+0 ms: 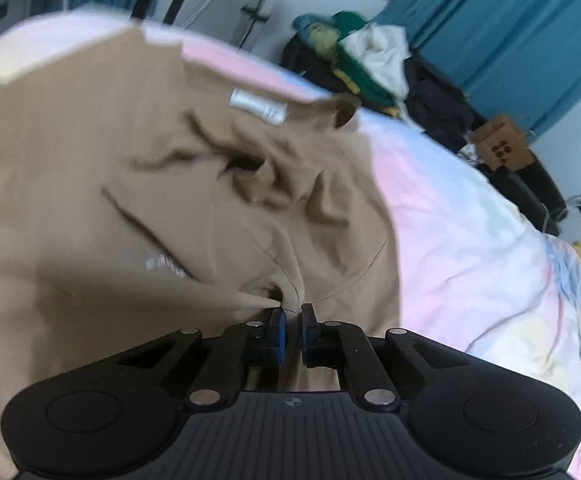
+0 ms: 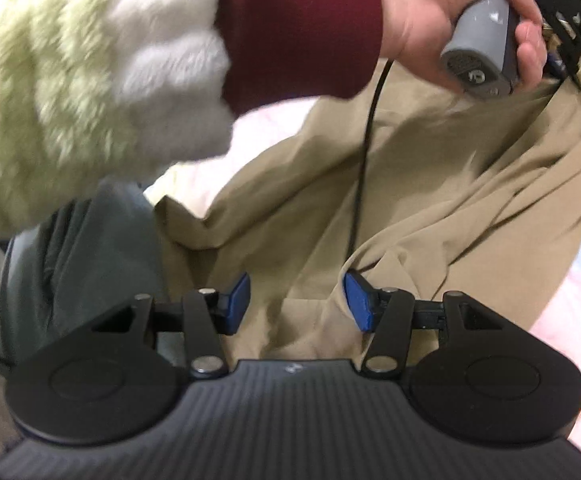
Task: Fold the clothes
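Observation:
A tan shirt (image 1: 130, 184) lies rumpled on a pastel bedsheet (image 1: 470, 240), with a white neck label (image 1: 256, 107) facing up. My left gripper (image 1: 292, 312) is shut on a bunched fold of the tan shirt near its right side. In the right wrist view the tan shirt (image 2: 430, 200) spreads under my right gripper (image 2: 296, 292), which is open with its blue pads (image 2: 239, 294) just above the cloth and holds nothing. The left gripper (image 2: 562, 48) shows at the top right of that view, held in the person's hand and pinching the shirt.
A pile of clothes (image 1: 370, 52) lies beyond the bed, with a teal curtain (image 1: 510, 20) and a cardboard box (image 1: 502, 144) behind. The person's fleece sleeve (image 2: 70, 80) and maroon cuff (image 2: 298, 24) cross the right wrist view; a black cable (image 2: 364, 152) hangs over the shirt.

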Available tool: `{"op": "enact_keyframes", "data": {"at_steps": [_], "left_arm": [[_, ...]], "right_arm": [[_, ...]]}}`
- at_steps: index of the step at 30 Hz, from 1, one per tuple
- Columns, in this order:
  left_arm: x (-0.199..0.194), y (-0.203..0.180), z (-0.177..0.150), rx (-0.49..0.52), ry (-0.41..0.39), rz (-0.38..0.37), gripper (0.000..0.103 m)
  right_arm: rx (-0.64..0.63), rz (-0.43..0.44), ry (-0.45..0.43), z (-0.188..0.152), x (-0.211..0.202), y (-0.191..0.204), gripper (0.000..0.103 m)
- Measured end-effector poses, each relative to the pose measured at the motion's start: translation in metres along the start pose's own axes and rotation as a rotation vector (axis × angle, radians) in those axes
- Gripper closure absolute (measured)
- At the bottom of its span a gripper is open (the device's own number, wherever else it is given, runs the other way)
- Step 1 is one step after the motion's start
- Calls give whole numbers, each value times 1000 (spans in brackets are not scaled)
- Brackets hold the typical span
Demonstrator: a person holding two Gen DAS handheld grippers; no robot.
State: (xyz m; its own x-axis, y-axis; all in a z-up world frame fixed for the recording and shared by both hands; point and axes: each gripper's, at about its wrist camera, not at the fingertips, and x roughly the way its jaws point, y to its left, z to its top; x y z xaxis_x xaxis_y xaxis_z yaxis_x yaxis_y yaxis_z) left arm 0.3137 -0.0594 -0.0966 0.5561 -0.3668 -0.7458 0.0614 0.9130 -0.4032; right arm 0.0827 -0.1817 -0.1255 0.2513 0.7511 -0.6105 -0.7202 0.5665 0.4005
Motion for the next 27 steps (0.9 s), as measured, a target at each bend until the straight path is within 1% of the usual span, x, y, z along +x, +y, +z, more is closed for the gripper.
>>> {"op": "enact_keyframes", "data": {"at_steps": [1,3,5,7,9,10,12,13,15,16,17,18,20,21,23,25,27], "left_arm": [[-6,-1,3,24,-12,6,96],[-17,0,4,82,-40,52,96],[-15,5,2,114,-49,122,96],[-8,12,-2,123,-39,175,96],[-2,22,-8,109,-38,181,96],[-4,26,-10,95,-50,163,95],[-16,32,-15,74,-80,126,91],[-26,35,-16,72,-93,108,88],[-50,43,-19,78,-129,71,74],[-62,48,-18,77,-154,59,62],[-73,53,-18,76,-179,46,53],[-85,60,-17,73,-204,35,48],[-111,87,-18,24,-250,30,27],[-121,104,-18,-20,-271,39,23],[-139,141,-17,-121,-311,52,21],[-150,182,-14,-260,-341,59,21],[-147,212,-11,-380,-350,40,21]], "right_arm": [[-4,12,0,0,0,1,48],[-10,43,-7,1,-1,4,48],[-18,75,-7,1,-1,7,48],[-32,92,7,0,3,11,48],[-44,85,28,-2,7,14,48],[-43,84,34,-3,9,14,48],[-30,99,23,-2,7,14,48],[-19,116,6,-1,3,12,48],[8,156,-39,2,-10,7,48],[21,173,-63,4,-16,4,48],[35,184,-89,7,-23,0,48],[51,194,-116,9,-29,-4,48],[92,202,-164,10,-40,-12,48],[114,204,-187,11,-45,-16,48],[161,189,-227,12,-50,-23,48],[219,155,-258,13,-48,-31,48],[298,110,-273,13,-45,-43,48]]}}
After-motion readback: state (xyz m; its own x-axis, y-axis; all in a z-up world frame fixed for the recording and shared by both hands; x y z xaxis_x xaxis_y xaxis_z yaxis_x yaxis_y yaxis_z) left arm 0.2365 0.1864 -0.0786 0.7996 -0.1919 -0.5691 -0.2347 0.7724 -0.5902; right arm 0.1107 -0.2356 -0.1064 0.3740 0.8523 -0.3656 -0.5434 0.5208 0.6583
